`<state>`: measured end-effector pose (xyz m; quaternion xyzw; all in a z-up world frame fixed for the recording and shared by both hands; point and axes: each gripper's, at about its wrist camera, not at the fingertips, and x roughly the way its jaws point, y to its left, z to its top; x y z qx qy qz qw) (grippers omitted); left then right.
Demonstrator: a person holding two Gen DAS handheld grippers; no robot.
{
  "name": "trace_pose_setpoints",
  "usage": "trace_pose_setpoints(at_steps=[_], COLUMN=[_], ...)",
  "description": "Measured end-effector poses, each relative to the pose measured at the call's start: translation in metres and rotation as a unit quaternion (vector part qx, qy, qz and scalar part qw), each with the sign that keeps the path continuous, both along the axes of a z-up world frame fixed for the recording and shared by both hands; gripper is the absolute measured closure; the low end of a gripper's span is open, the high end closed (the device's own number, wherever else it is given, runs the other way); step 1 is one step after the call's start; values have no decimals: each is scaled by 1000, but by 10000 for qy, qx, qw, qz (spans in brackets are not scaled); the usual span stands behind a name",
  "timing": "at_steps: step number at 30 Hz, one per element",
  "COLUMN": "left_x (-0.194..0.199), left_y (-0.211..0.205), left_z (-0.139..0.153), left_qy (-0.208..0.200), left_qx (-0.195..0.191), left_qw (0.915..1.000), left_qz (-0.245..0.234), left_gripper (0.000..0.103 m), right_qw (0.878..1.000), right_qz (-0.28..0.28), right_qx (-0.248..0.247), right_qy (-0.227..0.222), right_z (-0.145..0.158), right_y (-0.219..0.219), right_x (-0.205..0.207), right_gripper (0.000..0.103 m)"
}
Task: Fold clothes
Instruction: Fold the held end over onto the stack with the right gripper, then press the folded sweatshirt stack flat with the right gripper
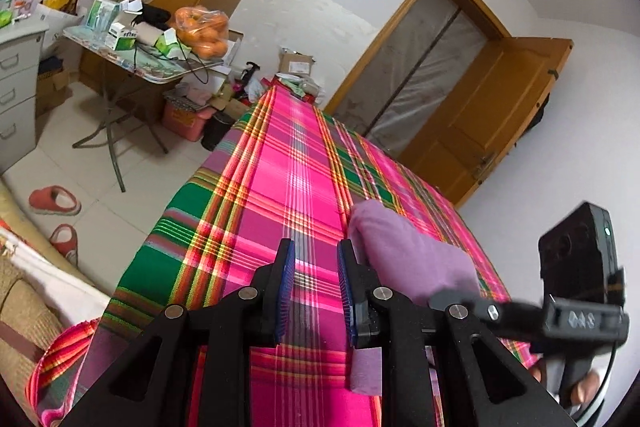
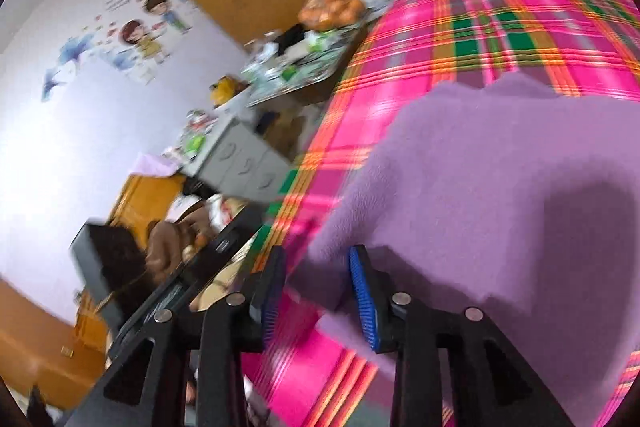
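A purple fleece garment [image 1: 408, 255] lies bunched on the pink and green plaid bed sheet [image 1: 280, 163]. In the left wrist view my left gripper [image 1: 316, 243] stands open over bare sheet, just left of the garment, with nothing between its blue pads [image 1: 346, 291]. A small purple flap [image 1: 366, 371] shows under its right finger. The right gripper's black body [image 1: 580, 287] hovers at the garment's right side. In the right wrist view the garment [image 2: 500, 187] fills the right half. My right gripper [image 2: 318, 251] is open, and the garment's left edge reaches in between its fingers.
Left of the bed stand a folding table [image 1: 160, 75] loaded with boxes and a bag of oranges [image 1: 202, 31], a grey drawer cabinet [image 1: 18, 99], a pink box [image 1: 184, 119] and red slippers [image 1: 56, 201] on the tiled floor. An open wooden door [image 1: 500, 115] is beyond the bed's right side.
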<state>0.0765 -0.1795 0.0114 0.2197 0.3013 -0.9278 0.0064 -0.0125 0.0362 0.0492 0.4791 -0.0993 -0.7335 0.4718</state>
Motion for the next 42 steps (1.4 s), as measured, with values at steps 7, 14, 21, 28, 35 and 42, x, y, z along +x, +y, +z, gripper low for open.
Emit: trace_pose_setpoints(at_steps=[7,14,21,28,35,42], left_x=[-11,-29,-37,-32,-33,-111], left_y=[22,52,52,52,53,77], left_z=[3,-3,-22,-21,24,7], left_qy=[17,-331,-801,-863,-229,-1023], left_qx=[63,-19,27,-87,-692,-1263], left_qw=[9977,9936,9905,9898,9926,9738], left_qz=[-678,-1080,-1119,-1126,-969,-1590], left_gripper=[73,73,73,73,75,74], right_qw=[9977,9906,9911,9922,9886,9863], right_qz=[-429,-1173,-1171,-1080,-1129,-1583], right_qx=[-268,17,-142,-397,-453,-349], right_qy=[452,705,610,486,884,311], right_z=[5,-15,-34,-32,-12,-35], right_y=[60,123,150,148,137,141], right_x=[14,6,-3,-7,-21,-60], right_gripper=[68,80,103,103,96,103])
